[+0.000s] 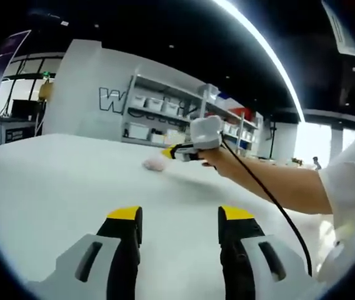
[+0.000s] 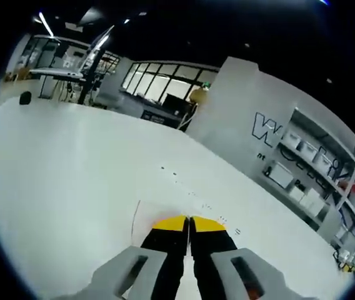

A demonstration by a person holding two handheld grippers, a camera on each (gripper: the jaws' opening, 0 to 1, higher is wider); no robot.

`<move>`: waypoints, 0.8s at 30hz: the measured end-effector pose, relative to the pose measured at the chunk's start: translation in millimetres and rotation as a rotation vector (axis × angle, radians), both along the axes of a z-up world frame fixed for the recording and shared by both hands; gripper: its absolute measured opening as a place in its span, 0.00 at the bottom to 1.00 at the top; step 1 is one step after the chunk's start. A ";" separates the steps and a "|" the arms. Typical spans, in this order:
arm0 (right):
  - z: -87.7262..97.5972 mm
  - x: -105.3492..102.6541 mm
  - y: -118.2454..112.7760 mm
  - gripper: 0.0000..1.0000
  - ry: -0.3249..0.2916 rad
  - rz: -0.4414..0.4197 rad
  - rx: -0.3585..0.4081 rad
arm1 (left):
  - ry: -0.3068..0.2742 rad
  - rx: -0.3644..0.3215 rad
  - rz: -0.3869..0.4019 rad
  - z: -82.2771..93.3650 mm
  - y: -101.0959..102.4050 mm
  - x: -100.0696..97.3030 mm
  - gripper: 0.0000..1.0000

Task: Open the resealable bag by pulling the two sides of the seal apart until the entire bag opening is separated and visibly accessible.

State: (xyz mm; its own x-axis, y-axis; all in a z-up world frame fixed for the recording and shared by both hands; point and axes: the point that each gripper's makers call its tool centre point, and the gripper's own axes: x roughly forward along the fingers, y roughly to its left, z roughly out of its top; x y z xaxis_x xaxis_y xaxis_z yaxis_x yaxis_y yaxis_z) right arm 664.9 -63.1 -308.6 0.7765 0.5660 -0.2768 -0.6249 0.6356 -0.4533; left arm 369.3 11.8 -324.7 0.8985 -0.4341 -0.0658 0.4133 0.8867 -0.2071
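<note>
Two grippers address a clear resealable bag on a white tabletop (image 1: 52, 187). In the left gripper view, the left gripper (image 1: 180, 215) hovers over bare tabletop with its yellow-tipped jaws spread well apart and nothing between them, while the right gripper (image 1: 172, 152), carried by the person's hand (image 1: 221, 159), reaches to the bag (image 1: 155, 163), a small pale, crumpled shape lying well ahead of the left jaws. In the right gripper view, the right gripper (image 2: 188, 224) shows its jaws pressed together, with a thin transparent edge of the bag (image 2: 135, 220) visible just to the left of the tips; the jaws appear to be clamped on the film, though the film between the tips is too clear to confirm. The step in hand is judged to be securing one side of the seal. To do it well, the right gripper should pinch only one lip near the seal, and the left gripper should then close on the opposite lip, so that the pull runs straight across the seal and not along it. The tabletop is smooth and matte. Behind it stand a grey partition with lettering (image 2: 266, 132), shelving with white bins (image 1: 165, 112), windows (image 2: 159, 84) and a ceiling light strip (image 1: 265, 50).
</note>
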 end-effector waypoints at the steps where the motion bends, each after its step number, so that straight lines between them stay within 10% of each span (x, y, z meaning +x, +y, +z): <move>1: -0.1 -0.6 0.3 0.00 0.001 0.001 0.002 | 0.001 -0.001 0.000 0.0 0.2 0.0 0.49; 24: -2.1 -51.1 -13.1 0.05 0.031 -0.052 0.080 | 0.004 0.012 0.003 -1.8 0.3 -0.3 0.55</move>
